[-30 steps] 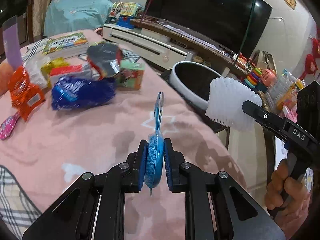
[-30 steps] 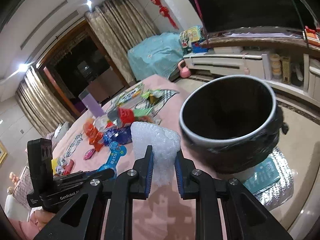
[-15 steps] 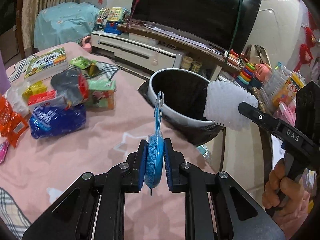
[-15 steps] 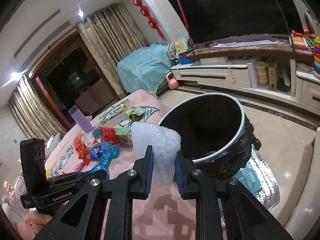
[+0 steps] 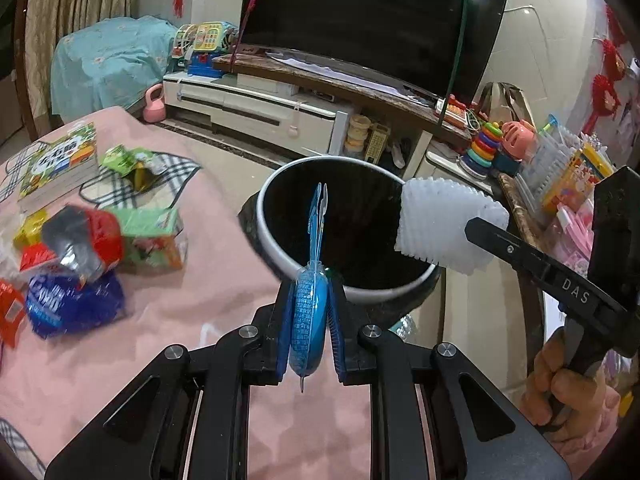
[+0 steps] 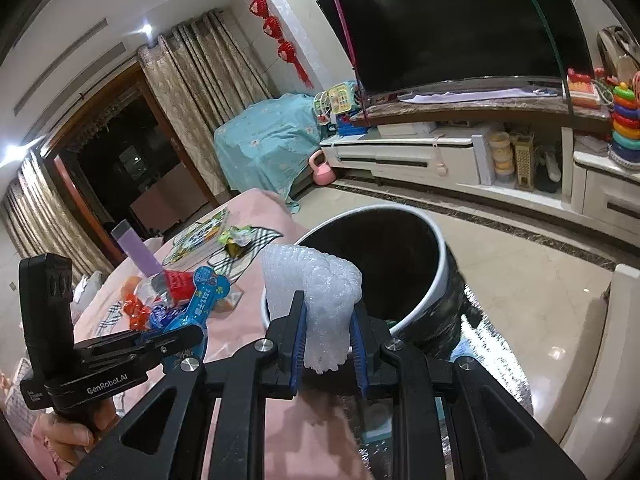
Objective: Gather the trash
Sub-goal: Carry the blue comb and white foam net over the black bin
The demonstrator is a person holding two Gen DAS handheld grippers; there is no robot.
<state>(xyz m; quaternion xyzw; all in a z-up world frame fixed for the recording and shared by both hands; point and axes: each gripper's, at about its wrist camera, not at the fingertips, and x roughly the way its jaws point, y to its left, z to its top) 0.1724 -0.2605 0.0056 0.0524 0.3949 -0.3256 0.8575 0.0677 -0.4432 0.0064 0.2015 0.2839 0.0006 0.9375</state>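
Purple box (image 6: 136,251) shows rightside only.

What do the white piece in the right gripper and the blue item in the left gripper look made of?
White piece: likely soft foam netting, matte, with a ribbed, bubbly surface. Blue item: seemingly glossy thin plastic packaging, flat and printed, bone-shaped from the right wrist view.

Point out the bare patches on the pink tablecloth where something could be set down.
Bare pink tablecloth lies between the snack wrapper pile and the trash bin, running toward the left gripper. A smaller strip lies between the checked cloth and the bin. It is crowded around the wrappers and book.
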